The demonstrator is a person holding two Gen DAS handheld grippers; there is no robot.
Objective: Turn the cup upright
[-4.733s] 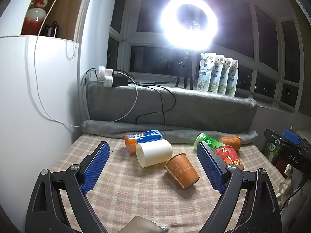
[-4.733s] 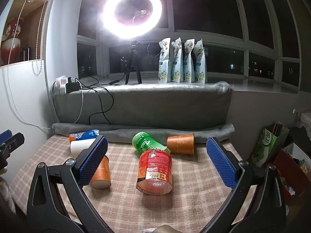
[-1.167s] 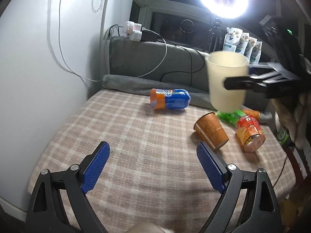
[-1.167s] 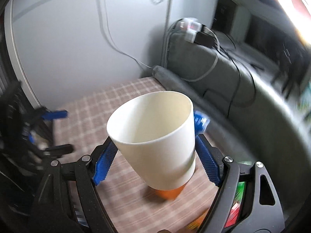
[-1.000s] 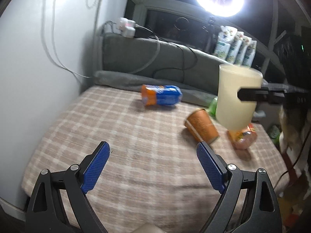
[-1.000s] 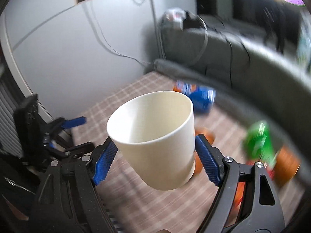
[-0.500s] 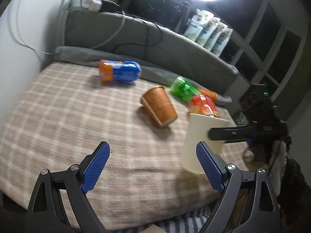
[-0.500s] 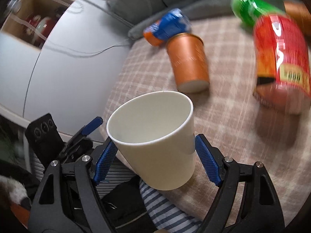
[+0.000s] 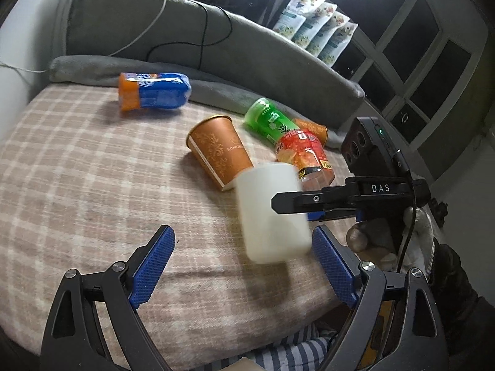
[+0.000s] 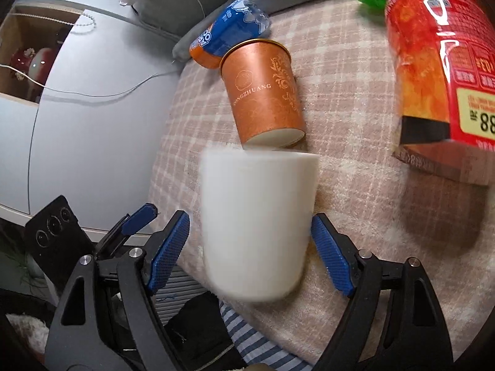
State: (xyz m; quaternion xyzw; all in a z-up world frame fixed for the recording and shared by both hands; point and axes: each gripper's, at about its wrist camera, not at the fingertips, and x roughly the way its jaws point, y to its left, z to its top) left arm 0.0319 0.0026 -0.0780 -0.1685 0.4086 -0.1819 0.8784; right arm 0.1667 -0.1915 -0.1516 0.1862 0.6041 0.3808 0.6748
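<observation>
The white cup (image 10: 255, 228) stands upright near the front edge of the checked cloth (image 9: 92, 160), blurred by motion. My right gripper (image 10: 250, 253) straddles it with its blue pads (image 10: 331, 259) slightly apart from the cup's sides, open. In the left wrist view the cup (image 9: 272, 213) sits just beyond my right pad, with the right gripper's finger (image 9: 309, 199) across it. My left gripper (image 9: 244, 269) is open and empty, low over the front of the cloth.
An orange paper cup (image 9: 219, 151) lies on its side just behind the white cup. A red snack tube (image 9: 304, 157), a green can (image 9: 269, 122), another orange cup (image 9: 312, 128) and a blue-orange bottle (image 9: 153, 91) lie further back. A grey cushion (image 9: 185, 46) runs along the rear.
My right gripper lowered the white cup onto the cloth near the front edge and its pads have come off the cup. My left gripper drifted right, toward the cup.
</observation>
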